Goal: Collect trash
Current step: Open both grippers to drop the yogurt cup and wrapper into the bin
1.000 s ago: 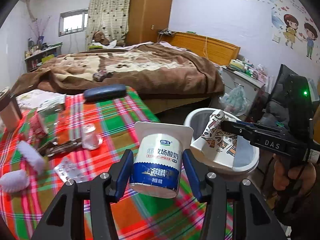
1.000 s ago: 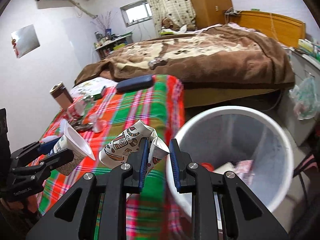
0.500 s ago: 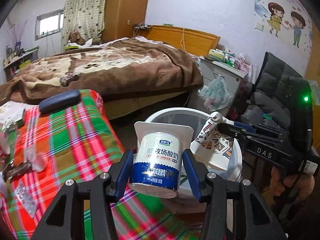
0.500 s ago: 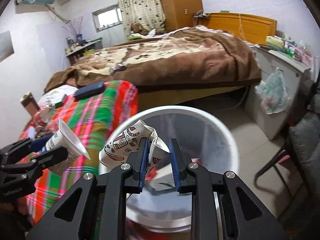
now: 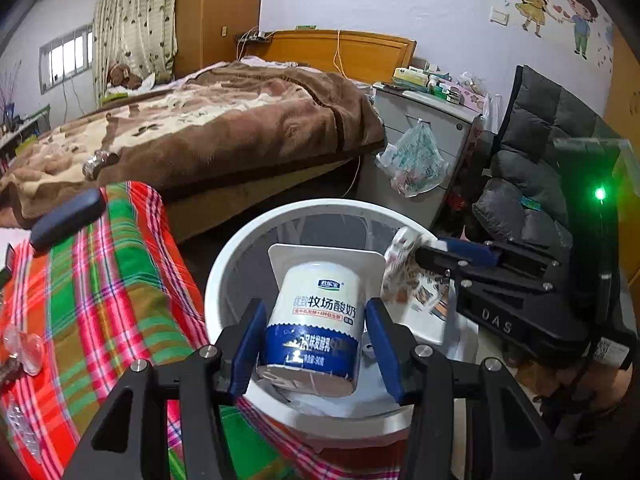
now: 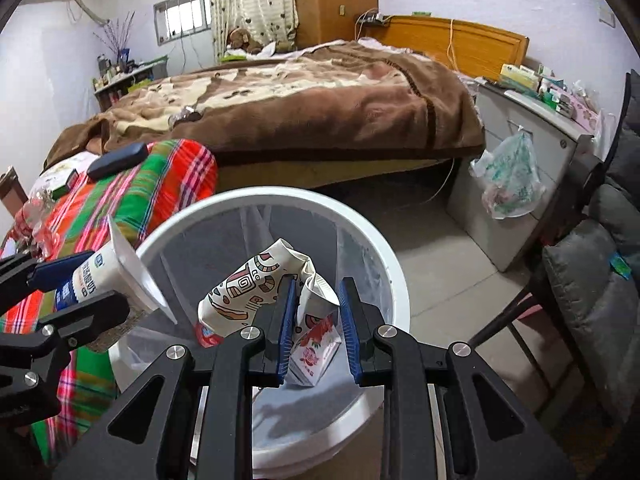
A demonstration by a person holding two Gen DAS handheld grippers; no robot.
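Yogurt cup (image 5: 316, 320), white with a blue band at the bottom and printed label, square white rim, is clamped by its sides in the left gripper (image 5: 316, 340), tilted with its rim pointing away over the white trash bin (image 5: 224, 264). Crumpled paper cup (image 6: 248, 288), white with brown and red doodle print, is pinched at its crushed edge in the right gripper (image 6: 316, 320), hanging over the bin opening. Bin has a clear liner and some wrappers (image 6: 312, 356) inside; it stands on the floor just beside the table with the plaid cloth (image 5: 100, 280). Both grippers point steeply down toward the bin, left one coming from the table side, right one from the chair (image 5: 532, 152) side. Part of a hand (image 5: 592, 384) shows under the right gripper in the left wrist view.
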